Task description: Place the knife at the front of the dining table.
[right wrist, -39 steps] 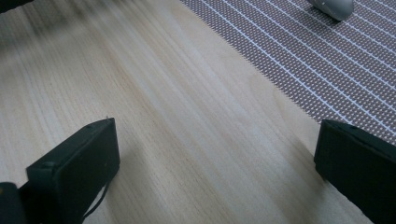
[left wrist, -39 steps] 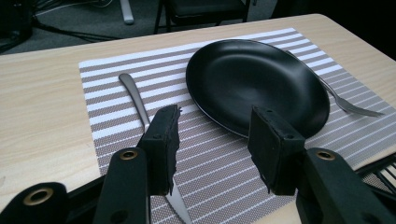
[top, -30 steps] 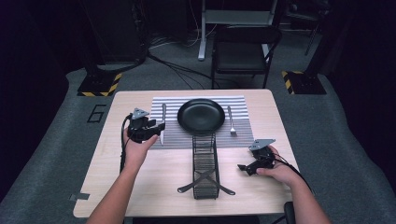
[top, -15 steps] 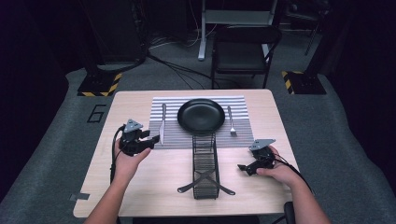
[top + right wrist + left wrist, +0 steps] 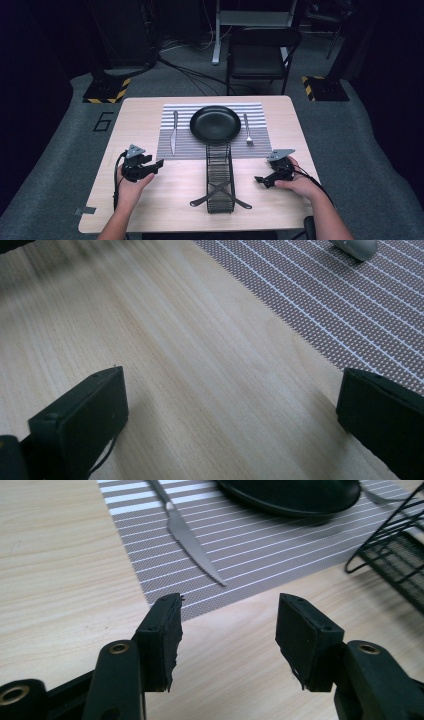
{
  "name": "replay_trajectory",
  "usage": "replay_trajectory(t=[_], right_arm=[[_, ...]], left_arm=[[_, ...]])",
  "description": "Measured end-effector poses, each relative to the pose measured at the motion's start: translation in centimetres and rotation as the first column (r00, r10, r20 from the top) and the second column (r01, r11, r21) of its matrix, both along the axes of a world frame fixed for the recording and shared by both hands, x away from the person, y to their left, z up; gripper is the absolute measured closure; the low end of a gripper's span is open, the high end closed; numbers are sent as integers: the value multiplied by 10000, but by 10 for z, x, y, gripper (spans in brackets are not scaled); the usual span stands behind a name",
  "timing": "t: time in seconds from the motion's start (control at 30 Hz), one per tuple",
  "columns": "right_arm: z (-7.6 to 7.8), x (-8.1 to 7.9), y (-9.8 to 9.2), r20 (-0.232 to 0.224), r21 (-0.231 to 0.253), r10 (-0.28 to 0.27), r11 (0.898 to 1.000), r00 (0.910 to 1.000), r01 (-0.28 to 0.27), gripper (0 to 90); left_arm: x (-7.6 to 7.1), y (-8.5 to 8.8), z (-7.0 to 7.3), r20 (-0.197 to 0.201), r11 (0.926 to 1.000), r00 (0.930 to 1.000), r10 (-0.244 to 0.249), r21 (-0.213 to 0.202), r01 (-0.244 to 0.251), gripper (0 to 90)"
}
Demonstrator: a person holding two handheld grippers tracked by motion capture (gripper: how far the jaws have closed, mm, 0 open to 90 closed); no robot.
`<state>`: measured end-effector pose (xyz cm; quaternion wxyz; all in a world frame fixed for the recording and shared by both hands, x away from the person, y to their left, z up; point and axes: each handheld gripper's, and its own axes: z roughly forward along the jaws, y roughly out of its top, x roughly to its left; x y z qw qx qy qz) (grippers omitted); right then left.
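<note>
A place setting is laid out above the middle of the high view: a striped mat (image 5: 212, 131) carries a black plate (image 5: 215, 123) at its centre, with a knife (image 5: 174, 132) to the plate's left and a fork (image 5: 247, 130) to its right, both lying lengthwise on the mat as cutlery is set for a meal. Below the plate, a black wire rack (image 5: 220, 176) lies on the table (image 5: 150, 207), its far end touching the mat's near edge. The left gripper (image 5: 156, 163) is held low at the lower left, near the mat's corner and apart from the knife; its jaws are spread and empty, which is judged to suit a hand parked clear of the setting. In the left gripper view the knife (image 5: 192, 536) lies beyond the jaws, blade tip nearest. The right gripper (image 5: 259, 178) is held at the lower right, jaws likewise wide apart over bare wood, nothing pinched.
</note>
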<state>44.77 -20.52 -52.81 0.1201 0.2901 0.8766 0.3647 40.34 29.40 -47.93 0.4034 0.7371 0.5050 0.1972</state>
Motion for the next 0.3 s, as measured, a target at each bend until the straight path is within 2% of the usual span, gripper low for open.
replay_trajectory(t=[0.07,0.13,0.17,0.23,0.3], right_arm=[[0,0,0,-1,2,-1,10000,10000,1,0],[0,0,0,1,1,-2,10000,10000,2,0],[0,0,0,9,-13,7,10000,10000,-7,0],[0,-1,0,1,-21,-28,10000,10000,28,0],[0,-1,0,-49,6,-80,10000,10000,80,0]], left_arm=[[1,3,-8,-25,9998,9998,191,35,-191,422],[3,6,-16,-49,9986,9995,301,428,-299,415],[3,8,-21,-64,9961,9992,394,788,-388,415],[5,10,-30,-53,9896,9974,717,1256,-704,408],[7,13,-37,-209,9828,9945,1023,1568,-978,410]])
